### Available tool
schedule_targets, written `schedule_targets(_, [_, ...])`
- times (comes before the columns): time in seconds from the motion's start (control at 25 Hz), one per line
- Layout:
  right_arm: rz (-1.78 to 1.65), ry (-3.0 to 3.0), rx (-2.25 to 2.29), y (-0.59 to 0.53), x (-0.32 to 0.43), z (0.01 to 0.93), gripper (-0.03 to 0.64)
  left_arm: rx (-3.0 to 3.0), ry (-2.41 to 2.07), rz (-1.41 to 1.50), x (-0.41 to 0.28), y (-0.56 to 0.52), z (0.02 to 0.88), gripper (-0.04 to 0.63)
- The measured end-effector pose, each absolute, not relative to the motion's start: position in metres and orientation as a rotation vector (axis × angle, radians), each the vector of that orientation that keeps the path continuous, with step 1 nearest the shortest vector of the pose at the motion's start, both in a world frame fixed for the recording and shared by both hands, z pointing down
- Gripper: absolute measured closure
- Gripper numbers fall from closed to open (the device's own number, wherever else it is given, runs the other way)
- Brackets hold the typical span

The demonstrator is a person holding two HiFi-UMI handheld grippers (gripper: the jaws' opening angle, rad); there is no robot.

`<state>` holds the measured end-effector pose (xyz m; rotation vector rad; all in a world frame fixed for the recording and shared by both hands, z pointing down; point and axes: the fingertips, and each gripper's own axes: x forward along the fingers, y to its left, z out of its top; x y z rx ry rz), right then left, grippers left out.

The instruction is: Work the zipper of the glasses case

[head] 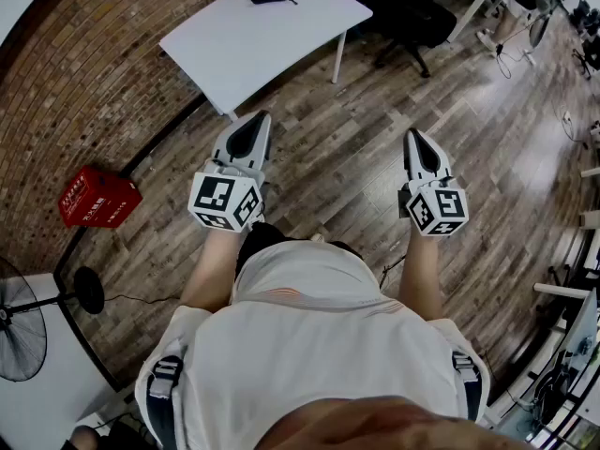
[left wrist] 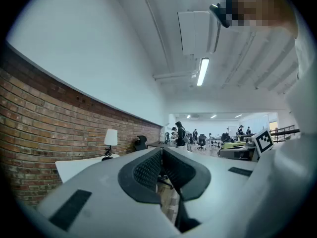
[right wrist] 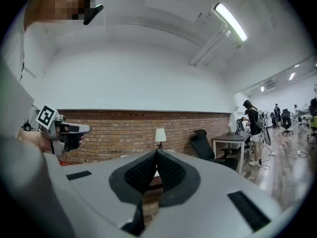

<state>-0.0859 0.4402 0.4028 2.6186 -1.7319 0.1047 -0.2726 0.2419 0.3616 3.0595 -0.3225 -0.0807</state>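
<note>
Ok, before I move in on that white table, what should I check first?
1. The left gripper shut and empty: ok.
2. The right gripper shut and empty: ok.
3. The glasses case located: cannot tell; a lamp shows on the white table, but no case can be made out.
4. Both grippers at the table: not ok; they are held over the wooden floor, apart from it.
5. Both grippers level: ok.
</note>
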Motion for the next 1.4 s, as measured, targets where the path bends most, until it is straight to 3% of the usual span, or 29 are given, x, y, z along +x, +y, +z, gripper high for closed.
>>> schedule_targets(0.84, [0.123,-1.754,2.612,0.435,-0.093,0.409,0.565,3.036,-0.299,-0.030,-0.272,0.242,0.374,0.575])
schedule_targets(1.4, [0.229,-1.694,2.711,0.445,-0.046,0.431,0.565,3.044,-0.205,0.049,-0.219,0.239,0.384,0.575])
